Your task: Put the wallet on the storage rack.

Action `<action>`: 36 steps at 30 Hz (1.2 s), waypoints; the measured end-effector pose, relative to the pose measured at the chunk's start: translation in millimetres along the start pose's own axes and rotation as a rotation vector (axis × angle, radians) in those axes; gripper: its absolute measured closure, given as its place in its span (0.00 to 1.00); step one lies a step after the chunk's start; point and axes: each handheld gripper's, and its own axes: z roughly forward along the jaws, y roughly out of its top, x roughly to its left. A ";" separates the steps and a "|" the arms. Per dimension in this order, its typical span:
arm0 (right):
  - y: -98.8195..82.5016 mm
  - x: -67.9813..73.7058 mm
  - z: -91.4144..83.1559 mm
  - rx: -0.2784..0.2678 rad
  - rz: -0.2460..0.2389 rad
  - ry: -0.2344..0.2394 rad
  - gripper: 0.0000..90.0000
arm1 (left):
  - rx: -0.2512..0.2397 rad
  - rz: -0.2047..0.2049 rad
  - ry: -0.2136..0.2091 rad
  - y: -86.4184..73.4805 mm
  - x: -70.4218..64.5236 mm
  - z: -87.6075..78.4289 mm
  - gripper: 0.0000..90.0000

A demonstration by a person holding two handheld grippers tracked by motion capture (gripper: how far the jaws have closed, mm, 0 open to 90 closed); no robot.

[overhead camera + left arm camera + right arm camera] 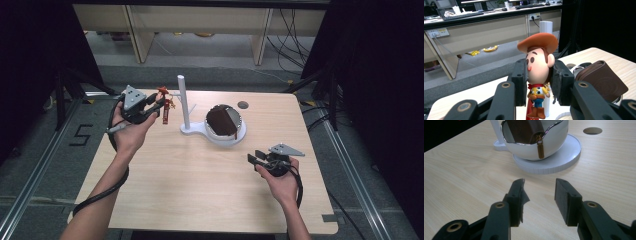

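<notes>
A small cowboy figurine (537, 67) with an orange hat hangs by its head between the pads of my left gripper (538, 75), which is shut on it. In the high view that left gripper (159, 104) holds the figurine (165, 106) in the air at the table's far left, just left of a white post (183, 102). A brown wallet (223, 121) lies in the white bowl (240, 134) on the stand's round base. My right gripper (256, 160) hovers open at the right, pointing toward the bowl (554, 143), with nothing between its jaws (539, 195).
The wooden table (200, 185) has a round hole (243, 104) behind the bowl. Black frames and cables stand on both sides of the table. Shelving and a grey floor lie beyond the far edge.
</notes>
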 end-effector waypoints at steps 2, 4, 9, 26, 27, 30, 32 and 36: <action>0.1 -0.2 -0.3 0.002 0.000 0.001 0.67 | 0.000 0.000 0.004 0.6 0.4 1.6 0.74; 0.0 0.2 0.0 -0.001 0.002 0.002 0.67 | 0.001 -0.003 0.006 1.3 0.8 3.5 0.74; 0.3 0.2 -1.2 0.013 -0.001 -0.001 0.66 | 0.008 -0.004 0.010 2.8 1.7 7.7 0.74; 0.6 -1.6 0.4 -0.007 -0.023 0.009 0.66 | 0.019 0.010 0.003 7.7 -0.2 15.8 0.74; 0.6 -2.0 0.3 -0.013 -0.032 0.004 0.67 | 0.018 0.011 -0.001 7.7 -1.0 16.1 0.74; 0.8 -2.2 -0.6 -0.002 -0.033 -0.004 0.66 | 0.016 0.030 -0.004 7.1 -4.1 15.7 0.74; 0.5 -2.1 0.0 -0.003 -0.031 -0.002 0.66 | 0.017 0.027 -0.015 5.5 -7.6 15.2 0.74; -0.1 -1.4 1.3 -0.002 -0.022 0.012 0.66 | 0.018 0.048 -0.024 2.8 -12.0 14.6 0.74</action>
